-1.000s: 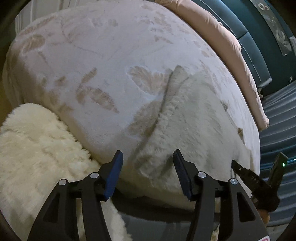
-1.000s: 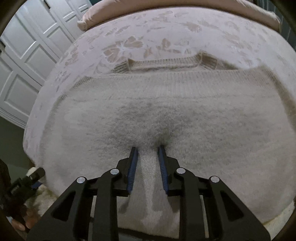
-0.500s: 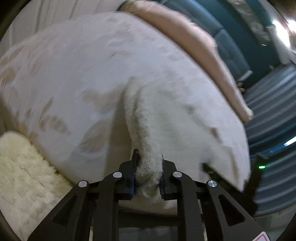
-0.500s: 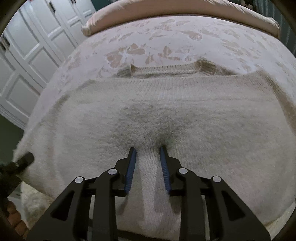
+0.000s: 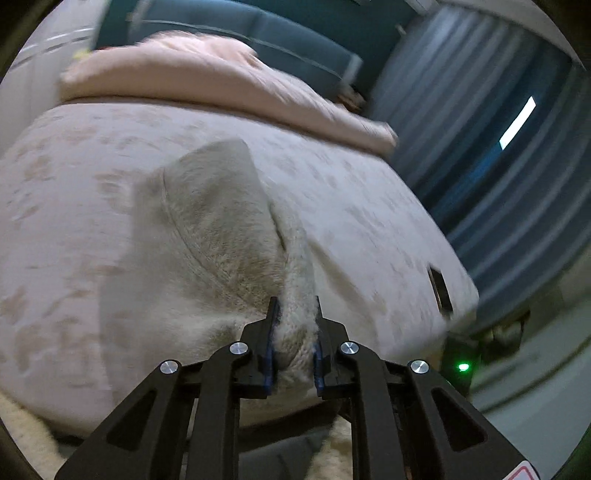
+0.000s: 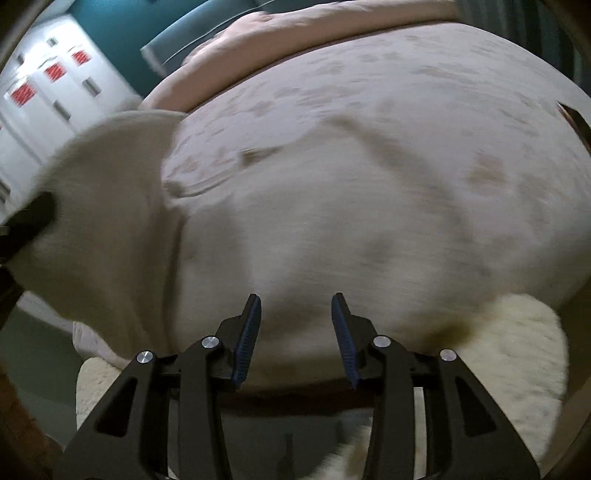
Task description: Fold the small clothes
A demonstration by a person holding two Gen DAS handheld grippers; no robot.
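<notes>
2 states: left gripper (image 5: 294,325) clamps the sweater (image 5: 207,236) (no legible writing), right gripper (image 6: 295,325) gapes, holding nothing.

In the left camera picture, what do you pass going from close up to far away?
left gripper → sweater → flowery bedspread → pink duvet → teal headboard

No readable text, label, brand, number or sign in either view.
</notes>
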